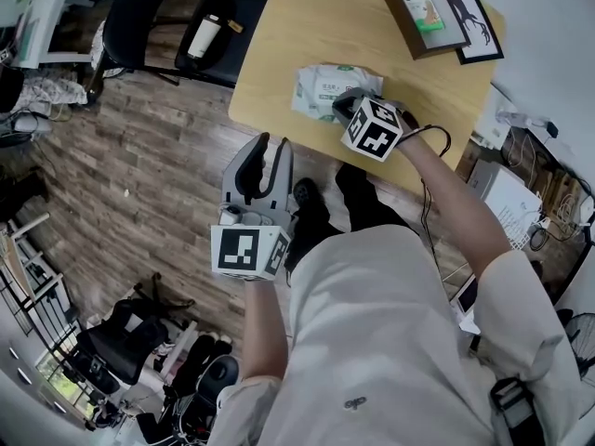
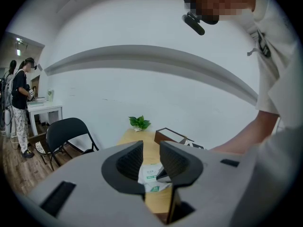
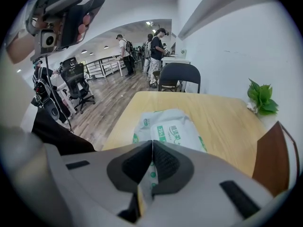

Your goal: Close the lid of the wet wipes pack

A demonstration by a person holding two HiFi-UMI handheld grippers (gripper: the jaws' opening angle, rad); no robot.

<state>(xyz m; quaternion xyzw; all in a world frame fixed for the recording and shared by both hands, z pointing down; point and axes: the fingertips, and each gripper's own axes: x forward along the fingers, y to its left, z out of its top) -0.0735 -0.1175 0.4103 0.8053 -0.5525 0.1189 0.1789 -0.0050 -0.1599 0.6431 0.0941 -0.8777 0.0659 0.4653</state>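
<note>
The wet wipes pack (image 1: pixel 323 88) lies flat near the lower edge of the wooden table (image 1: pixel 307 17), in the upper middle of the head view. Its white and green top face is up. In the right gripper view the pack (image 3: pixel 173 129) fills the centre of the frame, and the label panel on top looks flat where it shows, though its near end is hidden behind the jaws. The right gripper (image 1: pixel 343 103) comes in from the right of the head view, angled down, with its tips over the pack's right-hand end. Whether they press on the pack cannot be told. In its own view the right gripper (image 3: pixel 152 145) has its jaws fully together, pad against pad, with nothing seen between them. The left gripper (image 1: pixel 272 147) hangs lower in the frame, off the table's edge and above the plank floor (image 1: pixel 139 156), well apart from the pack. In its own view the left gripper (image 2: pixel 151 148) has its jaws a little apart and holds nothing, and the distant pack (image 2: pixel 150 176) shows through the gap. Two picture frames, a brown one (image 1: pixel 423 12) and a black one (image 1: pixel 476 26), lie at the table's upper right. A small green plant (image 3: pixel 261 97) stands at the table's far side by the wall. A black chair (image 1: pixel 158 17) stands at the upper left.
</note>
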